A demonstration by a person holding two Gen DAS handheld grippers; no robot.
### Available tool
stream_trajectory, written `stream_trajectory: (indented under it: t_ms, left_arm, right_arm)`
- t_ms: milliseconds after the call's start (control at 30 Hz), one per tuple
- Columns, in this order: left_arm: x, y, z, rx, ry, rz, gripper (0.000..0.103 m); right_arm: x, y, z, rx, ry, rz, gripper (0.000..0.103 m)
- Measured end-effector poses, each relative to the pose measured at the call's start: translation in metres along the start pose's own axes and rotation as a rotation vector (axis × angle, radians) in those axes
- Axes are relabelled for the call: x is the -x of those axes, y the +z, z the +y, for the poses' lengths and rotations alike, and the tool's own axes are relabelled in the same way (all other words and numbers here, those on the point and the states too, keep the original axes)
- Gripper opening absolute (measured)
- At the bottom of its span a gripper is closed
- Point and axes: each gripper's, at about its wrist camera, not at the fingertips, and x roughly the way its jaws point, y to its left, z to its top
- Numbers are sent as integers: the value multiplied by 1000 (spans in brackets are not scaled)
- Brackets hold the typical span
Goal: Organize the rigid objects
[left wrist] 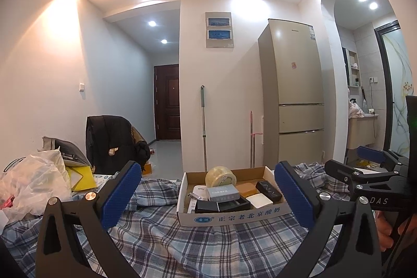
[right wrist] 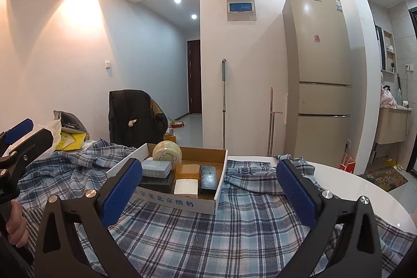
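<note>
Both claws, left (left wrist: 207,196) and right (right wrist: 208,188), hang released and empty before the cardboard tray (left wrist: 234,217) of small boxes on the plaid-covered bench (right wrist: 208,231); a slow, square approach looks wisest.

"正宗老北京酸奶" on cardboard box (left wrist: 234,217) front; "DAS" on right claw (left wrist: 370,160)
</note>
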Motion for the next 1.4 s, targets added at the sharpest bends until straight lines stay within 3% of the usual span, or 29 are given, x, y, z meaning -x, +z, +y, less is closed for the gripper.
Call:
stream_trajectory:
  t_ms: [1400]
  left_arm:
    - [-2, 0, 3, -3, 2, 14, 103]
  right_arm:
    - [-1, 0, 1, 2, -11, 9, 103]
